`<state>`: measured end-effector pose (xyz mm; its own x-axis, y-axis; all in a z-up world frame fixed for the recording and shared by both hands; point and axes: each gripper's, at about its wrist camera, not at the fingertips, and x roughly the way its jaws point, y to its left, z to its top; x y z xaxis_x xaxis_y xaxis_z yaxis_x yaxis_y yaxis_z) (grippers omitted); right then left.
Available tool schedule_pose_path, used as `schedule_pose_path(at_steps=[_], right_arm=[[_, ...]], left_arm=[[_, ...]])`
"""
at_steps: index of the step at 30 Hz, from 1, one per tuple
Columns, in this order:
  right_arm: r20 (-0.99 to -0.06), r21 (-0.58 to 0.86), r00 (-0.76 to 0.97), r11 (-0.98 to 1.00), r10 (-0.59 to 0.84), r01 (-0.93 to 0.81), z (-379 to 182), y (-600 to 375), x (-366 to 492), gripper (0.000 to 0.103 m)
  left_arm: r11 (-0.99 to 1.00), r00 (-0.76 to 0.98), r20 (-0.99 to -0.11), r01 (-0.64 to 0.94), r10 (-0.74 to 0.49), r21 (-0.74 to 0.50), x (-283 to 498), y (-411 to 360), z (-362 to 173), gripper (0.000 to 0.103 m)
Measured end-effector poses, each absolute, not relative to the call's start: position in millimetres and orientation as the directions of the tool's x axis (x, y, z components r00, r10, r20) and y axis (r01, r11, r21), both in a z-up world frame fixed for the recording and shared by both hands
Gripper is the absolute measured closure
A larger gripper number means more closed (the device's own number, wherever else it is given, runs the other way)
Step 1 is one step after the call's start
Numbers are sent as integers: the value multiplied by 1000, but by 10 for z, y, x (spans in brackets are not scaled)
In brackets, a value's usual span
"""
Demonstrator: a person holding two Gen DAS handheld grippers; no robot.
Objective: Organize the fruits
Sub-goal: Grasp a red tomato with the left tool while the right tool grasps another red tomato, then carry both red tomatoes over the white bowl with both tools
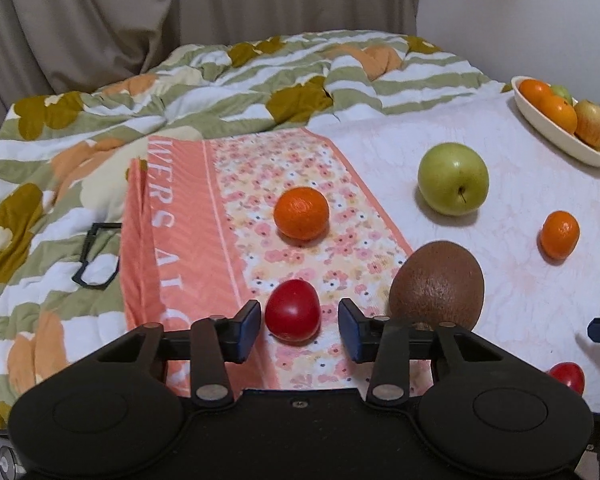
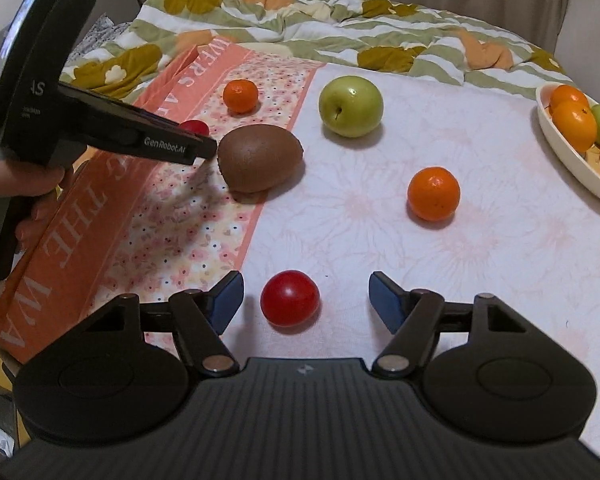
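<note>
My left gripper [image 1: 299,326] is open, its jaws on either side of a red tomato [image 1: 292,310] on the floral cloth, not touching it. A brown kiwi [image 1: 437,285] lies just right of it, an orange [image 1: 301,213] beyond, a green apple [image 1: 453,178] and a second orange [image 1: 559,235] farther right. My right gripper [image 2: 306,300] is open around another red tomato [image 2: 289,297] on the white cloth. In the right wrist view the kiwi [image 2: 260,158], apple [image 2: 351,105] and oranges [image 2: 433,193] [image 2: 241,95] lie ahead. The cream bowl [image 2: 568,156] holds oranges and apples.
The bowl also shows far right in the left wrist view [image 1: 540,120]. A rumpled floral quilt [image 1: 180,80] lies behind the cloths, with black glasses [image 1: 94,256] on it at left. A curtain [image 1: 180,0] hangs at the back. The left gripper's body [image 2: 80,120] crosses the right wrist view.
</note>
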<state>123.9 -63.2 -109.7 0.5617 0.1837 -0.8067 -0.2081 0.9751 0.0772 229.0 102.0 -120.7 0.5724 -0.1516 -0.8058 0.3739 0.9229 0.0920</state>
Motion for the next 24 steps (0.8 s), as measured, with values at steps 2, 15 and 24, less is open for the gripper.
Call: schedule_pose_path(at_steps=[2,15,24], right_arm=[[-808,75,560,975,183,-210,-1095,-626,1253,20],[-810,69,549,963,206,-259,-1105,-551,1256,35],[-807,59,555,961,205,-269,-1104,-537,1198,56]], left_arm=[[922,573,-804,378,-161,86,2285,1016,-1214,59],[932,574,-804,356,-159,70,2158,1100,-1202,71],[941,599,-782,336,-172,50,1945,1169,-1061,71]])
